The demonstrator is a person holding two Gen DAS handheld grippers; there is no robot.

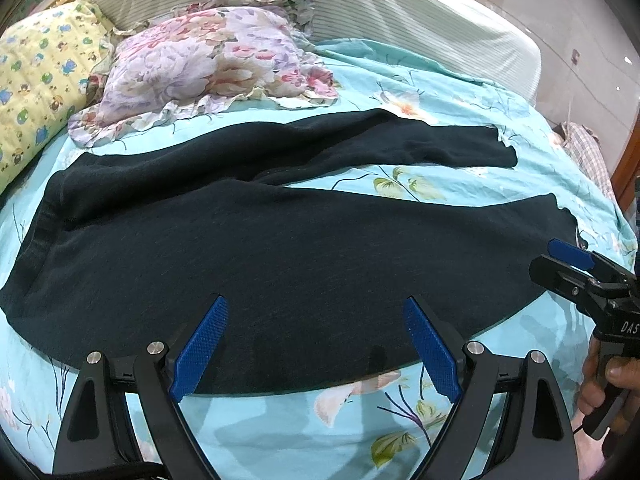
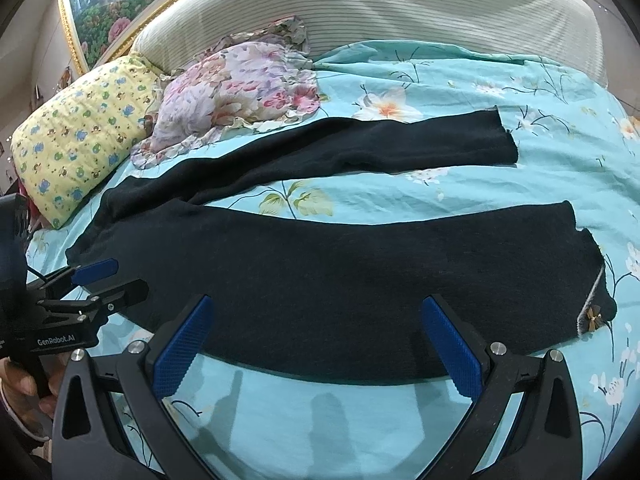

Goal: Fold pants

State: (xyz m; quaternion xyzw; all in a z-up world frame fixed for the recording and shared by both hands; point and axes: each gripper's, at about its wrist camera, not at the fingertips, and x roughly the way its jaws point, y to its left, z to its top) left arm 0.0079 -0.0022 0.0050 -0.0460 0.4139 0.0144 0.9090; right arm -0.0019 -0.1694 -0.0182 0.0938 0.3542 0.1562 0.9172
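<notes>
Dark navy pants (image 1: 280, 256) lie spread flat on the bed, waistband at the left, both legs running right with a gap between them. They show the same way in the right wrist view (image 2: 340, 272). My left gripper (image 1: 316, 308) is open and empty, hovering over the near leg by its front edge. My right gripper (image 2: 316, 308) is open and empty over the near leg, further toward the cuff (image 2: 592, 280). Each gripper shows in the other's view: the right one (image 1: 568, 256) near the cuff, the left one (image 2: 96, 276) near the waist.
A turquoise floral bedsheet (image 1: 360, 420) covers the bed. A floral pillow (image 1: 208, 64) and a yellow patterned pillow (image 1: 36, 92) lie at the back left by the striped headboard (image 2: 380, 8). A checked cloth (image 1: 588, 152) lies at the bed's right edge.
</notes>
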